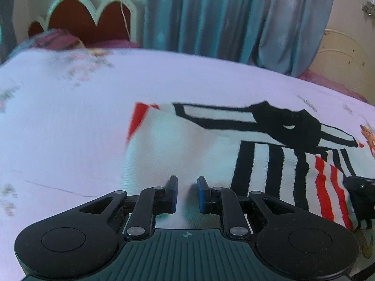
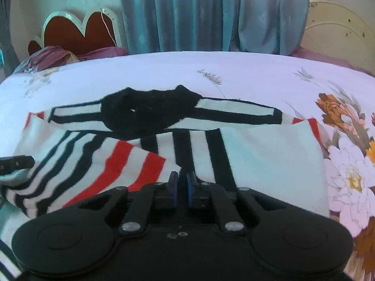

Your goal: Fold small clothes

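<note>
The striped shirt [image 2: 164,140] lies spread on the bed [image 2: 164,70], which carries a pale floral sheet. All positions below are given relative to the shirt.

**Shirt.** The garment is white with black bands across the upper part, black vertical stripes down the middle, and a black collar [image 2: 150,110] at its far edge. A flap with red and black stripes is folded over the middle of the body. A plain white panel occupies the right part of the body in the right wrist view.

**Left claw** [image 1: 187,193]. Seen from the left wrist camera, it sits over the plain white cloth at the near left part of the shirt. Its blue-padded fingers [image 1: 174,194] stand a narrow gap apart with white fabric visible between them. Whether the pads press on that fabric cannot be told from the pictures.

**Right claw** [image 2: 182,188]. Seen from the right wrist camera, it sits at the near edge of the shirt, at the tip of the folded striped flap. Its jaws are drawn almost together, and cloth runs up to the fingertips. Whether any cloth is pinched cannot be told.

**Surroundings.** Beyond the far edge of the shirt hangs a blue curtain [image 2: 211,11]. A red scalloped headboard [image 2: 77,30] stands to the far left
</note>
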A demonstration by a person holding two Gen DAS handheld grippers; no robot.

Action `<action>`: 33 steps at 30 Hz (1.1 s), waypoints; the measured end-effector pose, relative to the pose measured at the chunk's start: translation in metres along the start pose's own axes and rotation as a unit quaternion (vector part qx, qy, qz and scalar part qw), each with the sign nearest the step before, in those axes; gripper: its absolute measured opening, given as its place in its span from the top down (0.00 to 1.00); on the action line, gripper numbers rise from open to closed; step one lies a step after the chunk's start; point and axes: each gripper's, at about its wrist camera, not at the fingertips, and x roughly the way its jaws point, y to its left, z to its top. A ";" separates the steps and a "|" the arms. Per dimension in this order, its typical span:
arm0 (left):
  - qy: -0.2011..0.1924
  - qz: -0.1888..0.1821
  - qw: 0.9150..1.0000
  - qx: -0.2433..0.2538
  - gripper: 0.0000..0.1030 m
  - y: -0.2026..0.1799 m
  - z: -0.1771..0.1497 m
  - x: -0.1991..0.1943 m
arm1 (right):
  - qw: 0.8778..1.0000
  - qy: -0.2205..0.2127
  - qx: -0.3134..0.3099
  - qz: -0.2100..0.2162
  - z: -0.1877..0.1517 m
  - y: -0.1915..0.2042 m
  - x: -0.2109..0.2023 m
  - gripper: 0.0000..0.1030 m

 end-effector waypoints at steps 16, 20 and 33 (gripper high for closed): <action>0.020 -0.011 0.999 0.025 0.84 -0.011 -0.040 -0.027 | 0.999 0.009 -0.041 0.015 -0.026 0.012 -0.024 0.80; 0.018 -0.001 1.000 0.018 0.83 -0.019 -0.040 -0.039 | 0.999 0.007 -0.023 0.022 -0.031 0.002 -0.041 0.77; 0.045 -0.043 0.997 0.055 0.83 -0.067 -0.090 -0.092 | 0.993 0.019 -0.050 0.103 -0.069 0.024 -0.081 0.73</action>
